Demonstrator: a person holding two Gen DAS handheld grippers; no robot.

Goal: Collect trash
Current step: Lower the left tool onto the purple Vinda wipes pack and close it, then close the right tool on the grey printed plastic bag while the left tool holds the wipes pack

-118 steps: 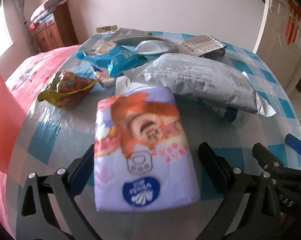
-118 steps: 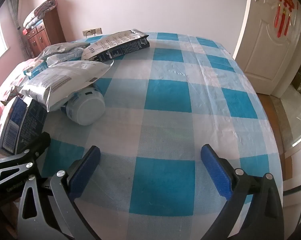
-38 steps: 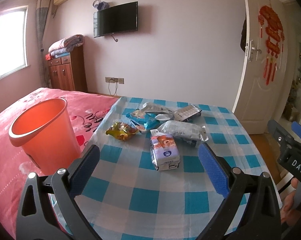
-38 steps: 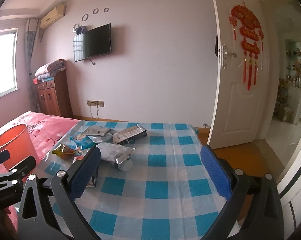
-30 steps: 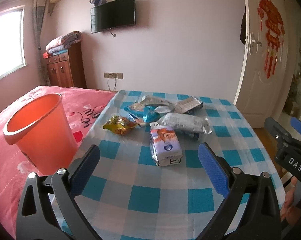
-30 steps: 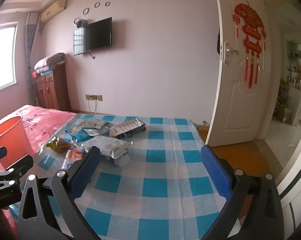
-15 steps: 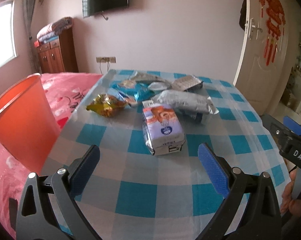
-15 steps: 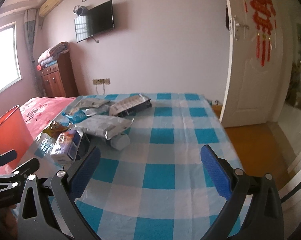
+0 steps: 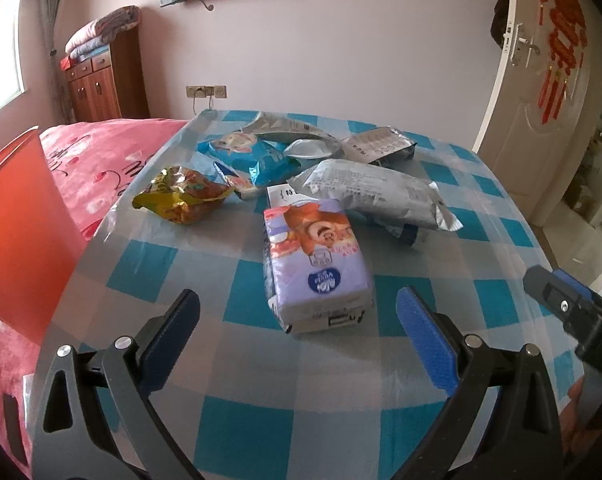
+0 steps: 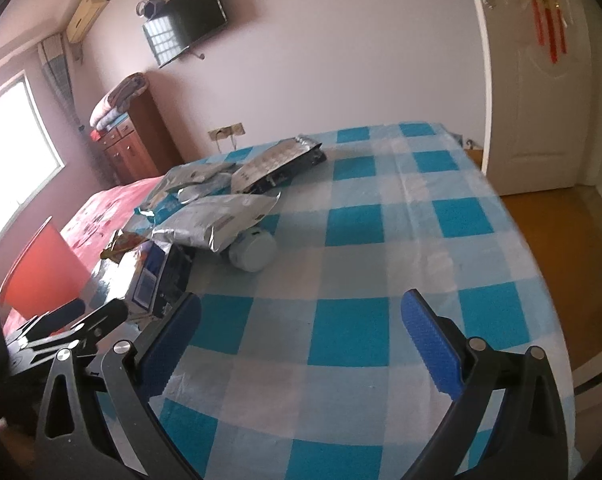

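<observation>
Left wrist view: left gripper (image 9: 297,312) spread wide, empty, above blue-white checked tablecloth (image 9: 341,408); lilac plastic tissue pack (image 9: 319,262) lies just ahead, crumpled snack wrappers (image 9: 181,194) beyond, orange plastic bucket (image 9: 19,236) at left. Right wrist view: right gripper (image 10: 301,316) also spread, empty, over cloth w/ trash pile (image 10: 217,216) to its left

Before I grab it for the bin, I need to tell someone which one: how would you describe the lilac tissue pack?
On the blue-checked table, ahead of the open left gripper, lies a soft rectangular lilac plastic pack. It sits nearest, apart from the crinkly foil bags, with an orange cartoon print on top.
</observation>
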